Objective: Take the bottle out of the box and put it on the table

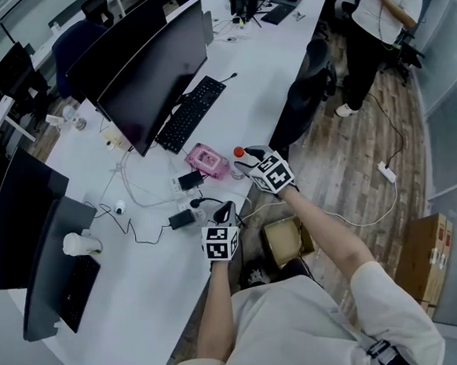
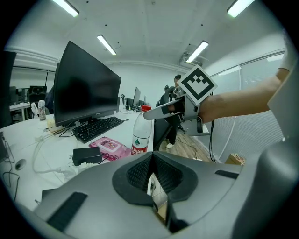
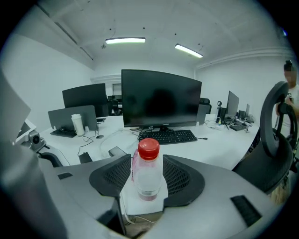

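Observation:
A clear plastic bottle (image 3: 148,175) with a red cap stands upright on the white table (image 1: 282,63), close to its near edge. My right gripper (image 3: 148,170) is open, with the bottle between its jaws and a small gap on each side. In the head view the red cap (image 1: 239,152) shows just past the right gripper (image 1: 244,159). The left gripper view shows the bottle (image 2: 141,135) with a right finger (image 2: 161,108) beside its cap. My left gripper (image 1: 226,212) hangs shut and empty over the table edge. The open cardboard box (image 1: 284,240) sits on the floor below.
A pink pack (image 1: 206,160), a black adapter (image 1: 189,180) and cables lie just left of the bottle. A keyboard (image 1: 190,114) and monitors (image 1: 153,77) stand behind. A black chair (image 1: 304,97) and a standing person (image 1: 374,24) are at the right, another carton (image 1: 429,256) on the floor.

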Tool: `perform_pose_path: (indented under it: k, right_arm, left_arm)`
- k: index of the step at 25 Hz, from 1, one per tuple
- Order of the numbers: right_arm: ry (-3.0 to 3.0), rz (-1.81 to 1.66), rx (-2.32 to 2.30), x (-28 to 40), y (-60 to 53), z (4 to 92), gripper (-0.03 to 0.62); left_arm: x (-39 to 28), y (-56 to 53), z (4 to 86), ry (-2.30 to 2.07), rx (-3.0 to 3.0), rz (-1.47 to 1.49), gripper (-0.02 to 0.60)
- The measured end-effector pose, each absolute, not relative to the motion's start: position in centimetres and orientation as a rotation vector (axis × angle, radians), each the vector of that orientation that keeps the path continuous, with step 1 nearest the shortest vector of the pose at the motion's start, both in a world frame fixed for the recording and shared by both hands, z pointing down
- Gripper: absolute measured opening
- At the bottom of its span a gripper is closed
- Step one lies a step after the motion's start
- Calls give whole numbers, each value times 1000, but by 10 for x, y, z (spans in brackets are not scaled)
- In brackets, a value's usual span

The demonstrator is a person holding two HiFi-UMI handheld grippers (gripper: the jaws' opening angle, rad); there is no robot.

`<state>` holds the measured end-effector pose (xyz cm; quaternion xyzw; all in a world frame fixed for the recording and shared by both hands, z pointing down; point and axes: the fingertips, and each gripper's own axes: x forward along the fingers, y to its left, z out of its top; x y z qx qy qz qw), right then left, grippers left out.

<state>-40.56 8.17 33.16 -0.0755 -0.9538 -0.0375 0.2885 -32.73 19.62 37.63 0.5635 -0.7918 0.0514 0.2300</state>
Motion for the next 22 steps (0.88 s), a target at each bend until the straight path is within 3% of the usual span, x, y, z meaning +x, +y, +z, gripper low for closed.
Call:
perform_pose_path:
  k: [22]
  right_arm:
    - [-2715,189,-3,-278,105,335,252]
  left_arm:
    - [-319,217,349,-2301,1438,31,14]
